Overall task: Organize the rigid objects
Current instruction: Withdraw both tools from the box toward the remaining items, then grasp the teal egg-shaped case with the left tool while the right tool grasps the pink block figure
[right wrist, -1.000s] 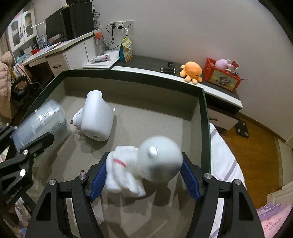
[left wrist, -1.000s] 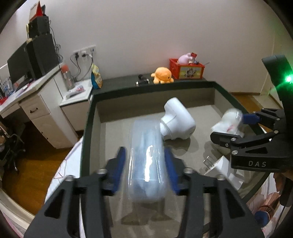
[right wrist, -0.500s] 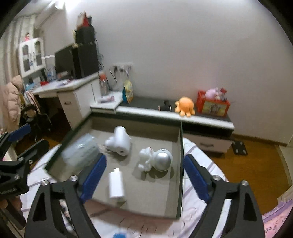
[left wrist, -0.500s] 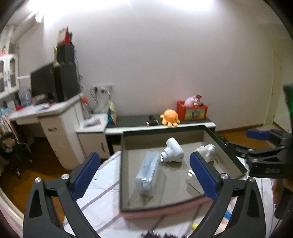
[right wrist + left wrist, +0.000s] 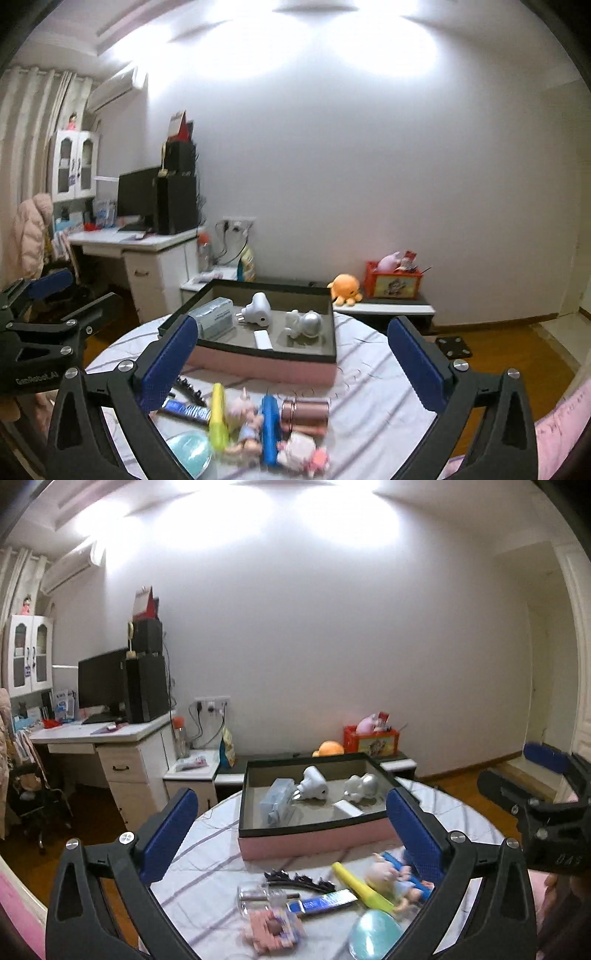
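Above the round surface, my left claw and right claw are both released and empty. Four items lie inside the pink box. Next: select a rigid item, such as the copper cylinder, from the near pile.

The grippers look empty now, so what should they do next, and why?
Probably lower the right gripper toward the copper tube on the table. Both grippers are open and empty, the box holds four things, and many toys lie loose in front of it.
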